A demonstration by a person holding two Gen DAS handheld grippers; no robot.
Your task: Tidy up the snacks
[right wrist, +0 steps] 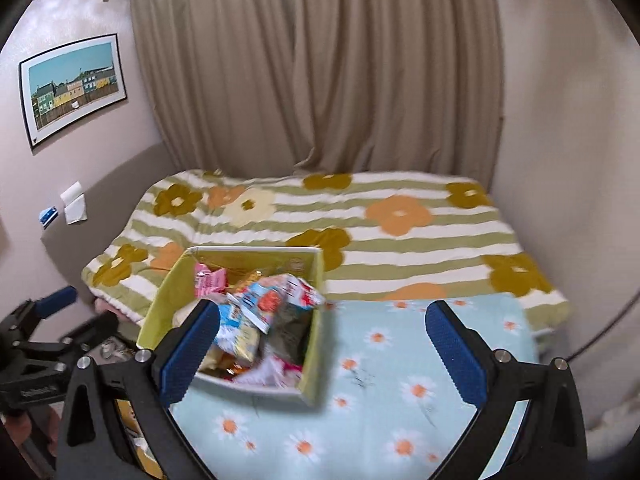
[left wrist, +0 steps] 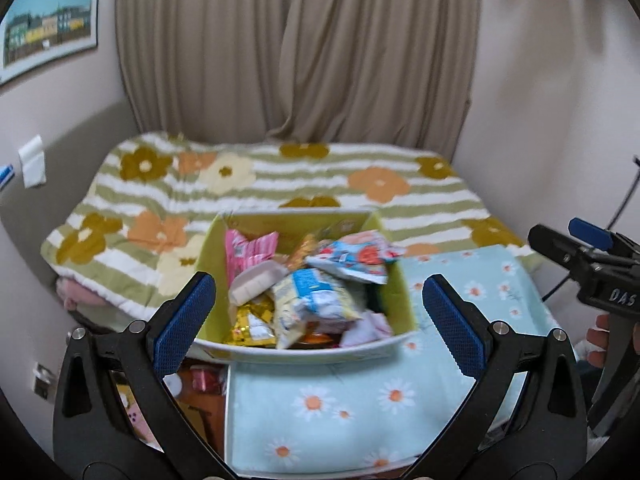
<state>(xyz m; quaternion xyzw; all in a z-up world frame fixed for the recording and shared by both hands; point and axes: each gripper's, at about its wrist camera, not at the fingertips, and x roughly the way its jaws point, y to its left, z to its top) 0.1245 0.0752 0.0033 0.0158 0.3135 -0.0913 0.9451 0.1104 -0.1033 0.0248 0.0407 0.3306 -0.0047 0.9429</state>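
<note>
A yellow-green open box [left wrist: 394, 280] [right wrist: 316, 328] stands on a light-blue daisy-print table cover [left wrist: 340, 400] [right wrist: 400, 380]. It is piled with snack packets [left wrist: 320, 280] [right wrist: 260, 312]: pink, blue-and-red, yellow and gold wrappers. My left gripper [left wrist: 318, 320] is open, its blue pads astride the box's near side with nothing held. My right gripper [right wrist: 322, 356] is open too, with its left pad in front of the box and nothing between the fingers. Each gripper shows at the edge of the other's view: the right gripper [left wrist: 576, 252] and the left gripper [right wrist: 80, 312].
Behind the table lies a bed with a green-striped flowered quilt [left wrist: 280, 184] [right wrist: 400, 232], then beige curtains [left wrist: 296, 48]. More packets and boxes [left wrist: 200, 384] sit low at the table's left. A hand [left wrist: 600, 340] holds the right gripper. A cable [right wrist: 608, 328] hangs at the right wall.
</note>
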